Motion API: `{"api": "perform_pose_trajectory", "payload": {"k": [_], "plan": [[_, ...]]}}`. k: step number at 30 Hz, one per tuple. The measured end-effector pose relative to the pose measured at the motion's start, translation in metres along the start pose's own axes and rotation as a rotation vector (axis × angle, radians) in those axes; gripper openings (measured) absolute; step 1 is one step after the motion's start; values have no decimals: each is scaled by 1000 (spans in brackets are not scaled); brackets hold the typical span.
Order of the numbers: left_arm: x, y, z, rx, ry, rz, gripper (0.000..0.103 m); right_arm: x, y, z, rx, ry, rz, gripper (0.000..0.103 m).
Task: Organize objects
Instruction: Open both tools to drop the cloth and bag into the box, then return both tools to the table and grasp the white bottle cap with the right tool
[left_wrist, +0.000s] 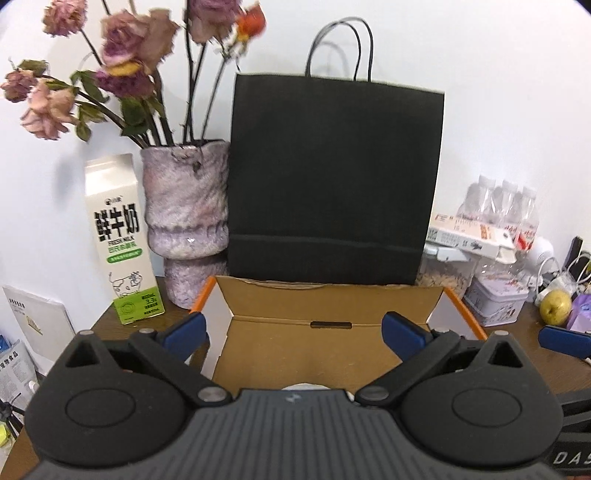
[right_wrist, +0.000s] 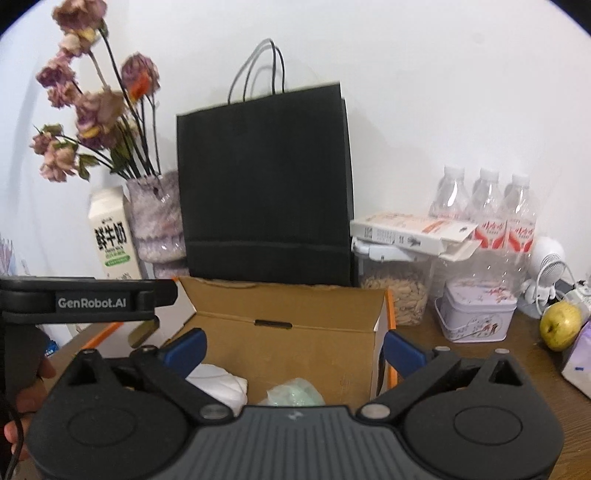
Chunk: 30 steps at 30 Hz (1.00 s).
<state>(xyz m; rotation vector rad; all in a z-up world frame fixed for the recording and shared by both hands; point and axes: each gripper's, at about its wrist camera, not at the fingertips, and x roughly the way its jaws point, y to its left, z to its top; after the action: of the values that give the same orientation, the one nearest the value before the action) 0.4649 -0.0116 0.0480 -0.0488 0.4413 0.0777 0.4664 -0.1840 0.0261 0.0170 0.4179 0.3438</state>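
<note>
Your left gripper (left_wrist: 293, 334) and right gripper (right_wrist: 293, 350) both stand spread wide with nothing between the blue pads, poised over the open cardboard box (right_wrist: 288, 343) on the wooden table (right_wrist: 517, 354). The box (brown inside, orange-edged, flap upright against the black paper bag (right_wrist: 264, 184)) holds a white crumpled wrapper (right_wrist: 221, 384) and a pale green bag (right_wrist: 295, 393) on its floor.

A white crumpled item (left_wrist: 303, 386) in the open brown cardboard box (left_wrist: 295, 354) is mostly hidden behind the gripper body. Dried pink flowers (left_wrist: 140, 40) are blurred and cut off at the top edge.
</note>
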Motion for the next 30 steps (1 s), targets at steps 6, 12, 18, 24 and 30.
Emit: {"api": "perform_pose_trajectory", "payload": {"k": [6, 12, 18, 24, 30], "plan": [[-34, 7, 1, -7, -22, -14, 103, -33, 7, 2, -24, -29, 5, 103], [-67, 8, -6, 4, -26, -21, 103, -62, 15, 1, -28, -44, 6, 103], [-102, 11, -21, 5, -28, -16, 103, -97, 27, -4, -36, -51, 8, 103], [-144, 19, -35, -7, -38, -22, 103, -135, 39, -20, -44, -49, 5, 103], [-178, 25, -50, -5, -43, -36, 103, -169, 48, -37, -37, -51, 0, 103]]}}
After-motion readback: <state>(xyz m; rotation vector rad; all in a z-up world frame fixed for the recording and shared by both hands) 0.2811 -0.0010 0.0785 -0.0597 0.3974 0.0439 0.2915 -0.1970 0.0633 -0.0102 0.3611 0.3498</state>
